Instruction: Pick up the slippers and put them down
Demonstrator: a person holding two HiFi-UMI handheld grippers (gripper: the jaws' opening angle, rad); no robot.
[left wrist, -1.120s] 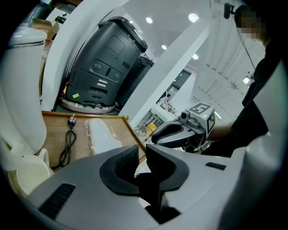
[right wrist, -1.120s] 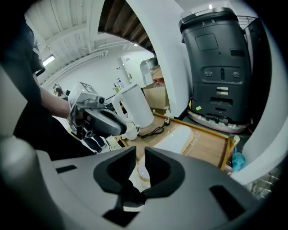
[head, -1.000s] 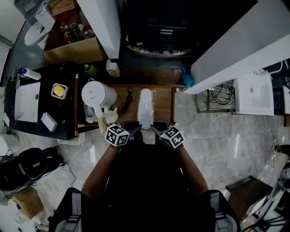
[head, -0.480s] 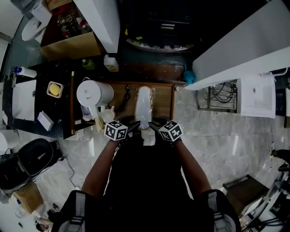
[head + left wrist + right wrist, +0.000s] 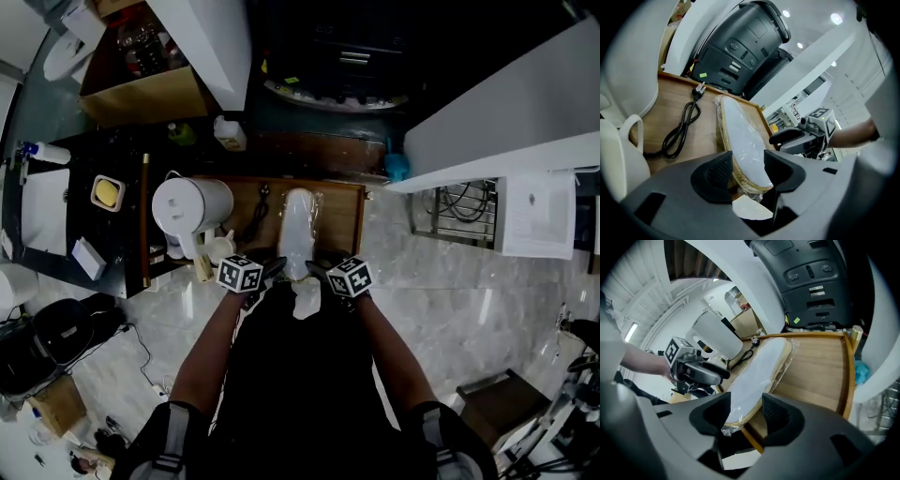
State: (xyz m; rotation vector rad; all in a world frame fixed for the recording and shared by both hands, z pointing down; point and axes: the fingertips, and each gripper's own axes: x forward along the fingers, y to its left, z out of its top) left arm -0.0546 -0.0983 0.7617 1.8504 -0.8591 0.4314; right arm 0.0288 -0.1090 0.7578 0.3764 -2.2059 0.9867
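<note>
The slippers (image 5: 298, 228) are a white pair with tan soles, wrapped in clear plastic, lying lengthwise on a wooden tray (image 5: 342, 217). My left gripper (image 5: 273, 269) and right gripper (image 5: 315, 269) flank the pack's near end from either side. In the left gripper view the slippers' (image 5: 740, 140) heel end lies between the jaws of the left gripper (image 5: 746, 171), whose pads stand clear of it. The right gripper (image 5: 746, 414) shows the same, the slippers (image 5: 757, 376) resting on the wood. Both sets of jaws have just been opening and are open.
A white kettle (image 5: 192, 208) and a white cup (image 5: 221, 247) stand at the tray's left, with a black power cord (image 5: 261, 210) beside the slippers. A black appliance (image 5: 328, 56) sits behind. A blue object (image 5: 397, 167) lies off the tray's far right corner. Marble floor surrounds it.
Both grippers have sunk toward the tray's near edge and drawn slightly closer together. The slipper pack lies in the same spot on the tray.
</note>
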